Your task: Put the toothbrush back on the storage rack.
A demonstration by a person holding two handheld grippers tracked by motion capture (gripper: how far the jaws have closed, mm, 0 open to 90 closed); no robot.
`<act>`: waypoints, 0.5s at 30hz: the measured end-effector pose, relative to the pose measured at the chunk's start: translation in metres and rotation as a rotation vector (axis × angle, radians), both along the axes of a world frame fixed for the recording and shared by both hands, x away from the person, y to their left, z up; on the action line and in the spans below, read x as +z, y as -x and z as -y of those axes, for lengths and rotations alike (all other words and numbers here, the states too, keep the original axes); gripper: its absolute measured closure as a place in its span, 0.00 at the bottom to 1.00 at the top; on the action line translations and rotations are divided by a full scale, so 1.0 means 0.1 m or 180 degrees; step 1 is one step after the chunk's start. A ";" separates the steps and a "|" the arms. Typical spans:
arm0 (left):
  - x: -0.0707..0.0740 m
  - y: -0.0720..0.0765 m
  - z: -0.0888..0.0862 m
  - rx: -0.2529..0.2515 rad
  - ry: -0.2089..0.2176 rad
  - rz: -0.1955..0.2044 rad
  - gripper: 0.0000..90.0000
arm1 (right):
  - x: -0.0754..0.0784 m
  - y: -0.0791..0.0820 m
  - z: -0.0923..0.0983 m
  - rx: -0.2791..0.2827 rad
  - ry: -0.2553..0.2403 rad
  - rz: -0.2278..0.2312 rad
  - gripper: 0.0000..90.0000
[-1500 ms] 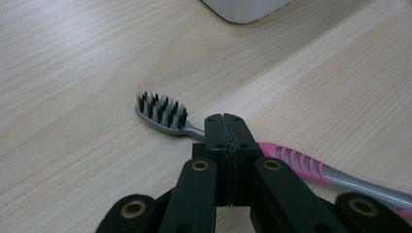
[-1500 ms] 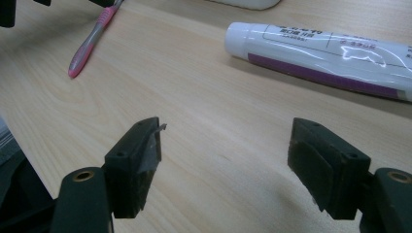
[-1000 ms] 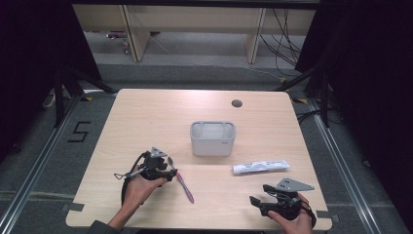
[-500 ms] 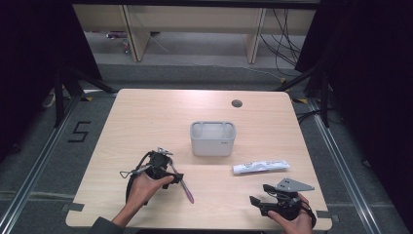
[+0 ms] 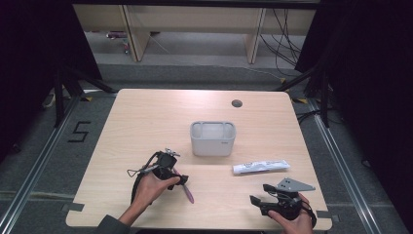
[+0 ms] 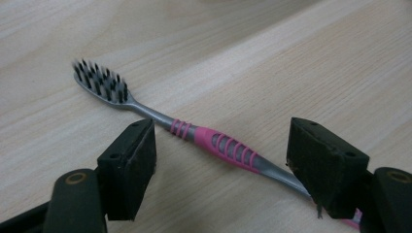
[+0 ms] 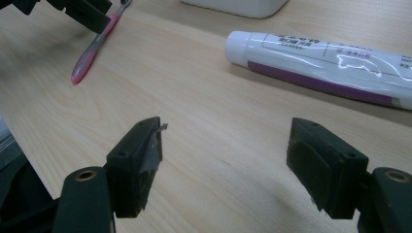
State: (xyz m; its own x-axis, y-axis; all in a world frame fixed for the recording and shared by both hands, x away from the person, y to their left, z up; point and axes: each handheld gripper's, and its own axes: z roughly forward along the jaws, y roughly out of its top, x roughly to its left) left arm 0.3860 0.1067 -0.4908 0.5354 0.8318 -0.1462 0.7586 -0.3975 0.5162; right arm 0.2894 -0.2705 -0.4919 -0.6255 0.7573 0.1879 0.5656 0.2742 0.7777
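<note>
1. Looking down from the high view: toothbrush [image 5: 185, 189] flat on the table [image 5: 146, 117], left gripper [image 5: 181, 179] over it.
2. Left gripper view: jaws apart, straddling the light, stiff handle; best clamped at the ribbed pink grip.
3. Right gripper view: right gripper [image 7: 223, 160] agape, empty.

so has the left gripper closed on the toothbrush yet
No, the left gripper stands open, its jaws on either side of the toothbrush lying on the table.

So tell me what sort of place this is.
Probably a lab recording station: a bare table ringed by dark curtains, a taped "5" on the floor, and cables behind.
</note>
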 end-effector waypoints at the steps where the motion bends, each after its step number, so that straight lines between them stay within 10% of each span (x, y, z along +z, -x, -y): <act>1: 0.00 -0.01 0.01 -0.0007 -0.0012 -0.0007 0.29 | 0.00 0.00 0.00 0.0000 0.0002 0.0001 0.33; 15: -0.02 -0.02 0.01 -0.0101 -0.0232 -0.0006 0.41 | 0.01 0.01 0.00 -0.0042 -0.0080 -0.0011 0.33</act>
State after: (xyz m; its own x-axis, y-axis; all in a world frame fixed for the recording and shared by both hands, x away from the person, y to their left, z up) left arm 0.3883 0.1059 -0.4932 0.5615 0.8229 -0.0869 0.7459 -0.4579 0.4837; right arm 0.2885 -0.2703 -0.4913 -0.6148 0.7605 0.2092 0.5718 0.2471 0.7823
